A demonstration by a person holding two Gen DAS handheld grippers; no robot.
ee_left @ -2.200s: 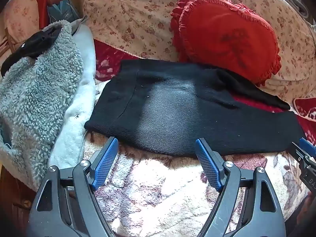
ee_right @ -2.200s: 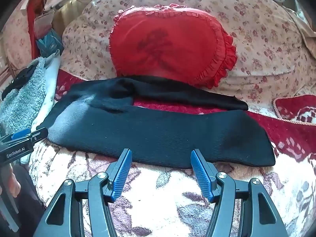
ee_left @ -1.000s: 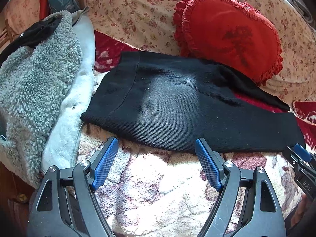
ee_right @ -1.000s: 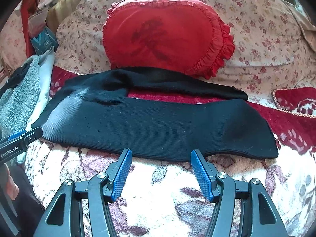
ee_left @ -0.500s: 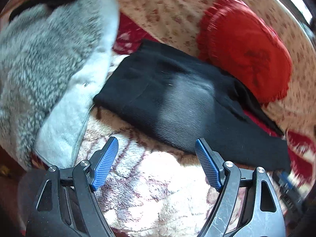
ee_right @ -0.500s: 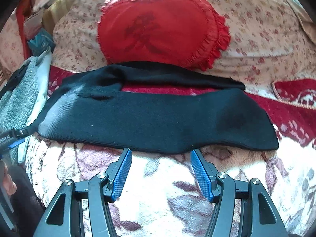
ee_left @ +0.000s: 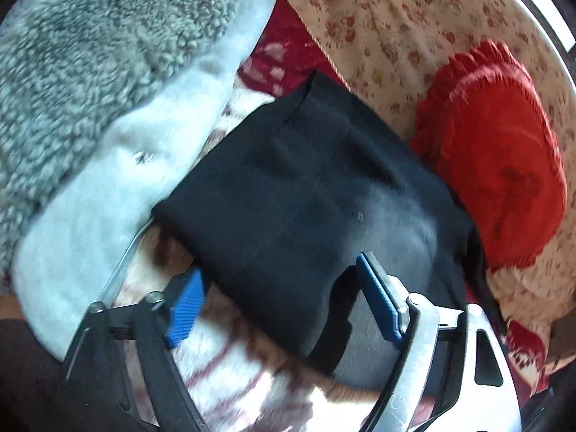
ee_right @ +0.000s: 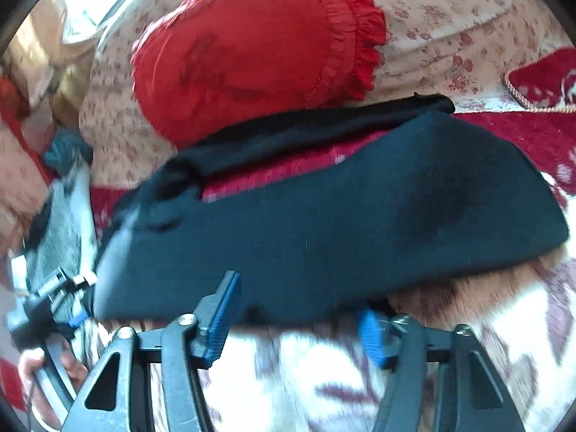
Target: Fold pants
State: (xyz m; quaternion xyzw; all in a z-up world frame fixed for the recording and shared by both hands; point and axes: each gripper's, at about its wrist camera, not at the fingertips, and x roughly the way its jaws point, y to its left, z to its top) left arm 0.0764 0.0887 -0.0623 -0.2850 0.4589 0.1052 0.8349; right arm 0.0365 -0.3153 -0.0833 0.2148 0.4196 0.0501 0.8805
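The black pants [ee_right: 324,230] are being kept spread across a floral blanket [ee_right: 324,378] on a sofa, in front of a red heart cushion [ee_right: 252,50]. The left gripper [ee_left: 284,302] is being set astride their waist edge, beside a grey fleece garment [ee_left: 90,54]. The right gripper [ee_right: 298,320] is being set at the near leg's edge. Both sets of jaws have just been closing around fabric; whether the pants are being clenched cannot be told through the blur.

Your left gripper [ee_left: 280,306] covers the pants' [ee_left: 309,194] near edge, so you can't tell whether the pads press. The right gripper's [ee_right: 298,318] far pad is blurred. The cushion [ee_right: 252,50] hides the far leg's edge.
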